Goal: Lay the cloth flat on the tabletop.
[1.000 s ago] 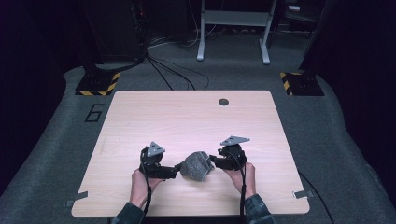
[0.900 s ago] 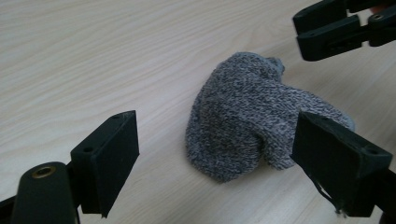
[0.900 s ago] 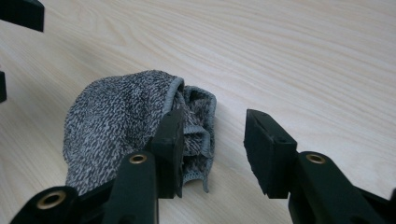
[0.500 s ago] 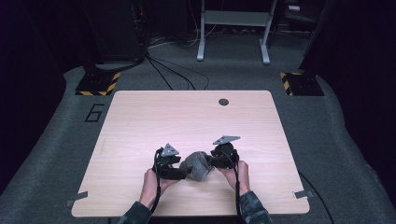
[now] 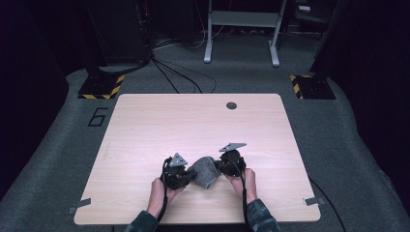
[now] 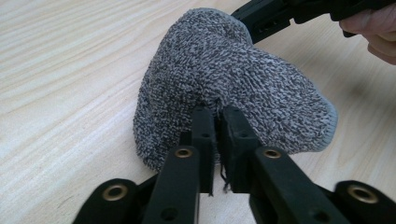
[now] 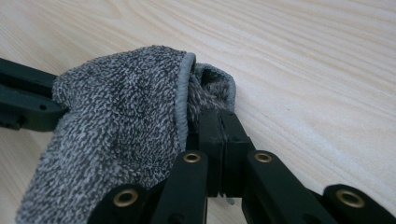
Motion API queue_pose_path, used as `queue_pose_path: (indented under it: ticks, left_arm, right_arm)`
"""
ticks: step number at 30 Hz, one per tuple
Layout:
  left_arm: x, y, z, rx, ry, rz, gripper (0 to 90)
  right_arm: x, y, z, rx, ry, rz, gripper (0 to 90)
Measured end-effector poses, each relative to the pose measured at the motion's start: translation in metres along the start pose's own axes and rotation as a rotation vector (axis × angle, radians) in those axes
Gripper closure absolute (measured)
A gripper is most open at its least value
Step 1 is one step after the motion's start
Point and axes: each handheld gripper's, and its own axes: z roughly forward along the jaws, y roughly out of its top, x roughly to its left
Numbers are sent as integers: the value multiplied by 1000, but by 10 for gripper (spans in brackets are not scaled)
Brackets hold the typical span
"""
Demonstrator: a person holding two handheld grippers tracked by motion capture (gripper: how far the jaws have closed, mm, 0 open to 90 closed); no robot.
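1. Item: grey terry cloth (image 5: 205,170), small and bunched, held between the two tongs just above the near middle of the wooden tabletop (image 5: 145,125). In the left gripper view its lower edge appears to brush the wood; contact cannot be confirmed.
2. Left tongs (image 6: 215,122): jaws nearly together, clamped on a thin fold of the cloth (image 6: 224,84) at its near side.
3. Right tongs (image 7: 219,122): jaws pressed together on the hemmed edge of the cloth (image 7: 116,116); a flap curls over beside the hem.
4. Step in hand, judged: drawing the cloth open between two grips for spreading or folding.
5. Method: keep both grips firm and move the hands apart evenly, so that neither thin fold slips out.
6. Method: lift slightly before pulling; terry drags on wood and may bunch again.
7. Method: keep both tongs level so that the cloth hangs flat, not twisted.
8. Caution: the left grip takes only a little fabric; a sharp tug is likely to free it.
9. Other: dark round grommet (image 5: 231,105) at the far edge, well apart from the work.
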Motion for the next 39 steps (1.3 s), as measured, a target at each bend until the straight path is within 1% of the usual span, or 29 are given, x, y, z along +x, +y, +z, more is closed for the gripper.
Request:
queue_pose_path:
  ticks: [1,3,4,6,7,8,9,12,13,14,15,16,17,18,20,21,22,23,25,26,27,28,29,30,32,33,34,37,39]
  left_arm:
    - [0,-1,0,-4,-6,-16,859]
    - [2,-2,-2,-10,-2,-4,865]
    - [1,-3,-4,-13,-1,-13,866]
    - [3,-4,-7,-13,6,-6,866]
    - [4,-6,-8,-19,6,-19,866]
    - [6,-7,-10,-22,12,-17,866]
    - [7,-8,-11,-28,7,-37,866]
    - [11,-12,-14,-32,2,-42,862]
    - [11,-12,-15,-36,4,-58,847]
    - [13,-12,-16,-26,4,-53,793]
    - [13,-12,-16,-30,2,-58,714]
    - [14,-11,-17,-28,3,-51,643]
    - [11,-9,-19,-38,10,-67,563]
    - [10,-6,-21,-45,20,-56,488]
    - [7,-1,-23,-57,23,-56,418]
    - [6,2,-22,-64,26,-54,400]
    - [6,4,-20,-60,26,-48,392]
    - [5,6,-19,-50,28,-44,392]
    - [5,9,-13,-36,32,-35,407]
    - [4,10,-11,-17,34,-26,431]
    - [4,10,-8,-13,31,-24,467]
    - [4,10,-6,0,27,-18,517]
    - [3,10,-4,2,29,-21,558]
    - [4,10,-4,6,25,-10,622]
    - [4,9,-3,4,13,-9,722]
    - [4,9,-3,6,7,-7,764]
    - [4,9,-3,3,10,-5,794]
    - [4,8,-3,0,3,-4,824]
    - [4,7,-5,-2,-2,-5,825]
  right_arm:
    - [0,0,0,2,-1,-1,900]
    - [-2,-1,1,-1,-9,-14,900]
    - [-2,-2,1,-2,-13,-15,900]
    - [-1,-3,1,10,-24,4,900]
    - [-2,-3,1,1,-30,2,900]
    - [-3,-4,1,6,-33,-9,900]
    - [-3,-4,0,8,-39,-3,900]
    - [-4,-5,-1,-1,-41,11,900]
    - [-6,-4,-3,-8,-37,-3,899]
    - [-5,-4,-4,-20,-26,10,870]
    - [-6,-3,-6,-30,-20,0,786]
    - [-6,-1,-6,-35,-20,-1,729]
    - [-6,0,-7,-39,-20,2,717]
    - [-5,2,-7,-45,-17,9,689]
    - [-7,6,-7,-40,-18,2,653]
    - [-6,7,-6,-41,-18,13,643]
    - [-7,8,-5,-41,-20,-1,625]
    - [-6,9,-4,-40,-15,7,612]
    - [-6,11,-2,-33,-7,1,583]
    - [-5,11,0,-22,4,3,557]
    - [-5,12,2,-9,4,6,561]
    - [-7,12,5,-2,10,-20,560]
    - [-7,12,8,12,19,-16,561]
    - [-6,12,10,24,19,-6,584]
    - [-7,11,15,41,33,-15,623]
    - [-7,11,17,49,35,-11,664]
    - [-8,10,19,54,45,-22,705]
    - [-6,10,23,68,44,-29,810]
    - [-4,9,26,80,26,-39,869]
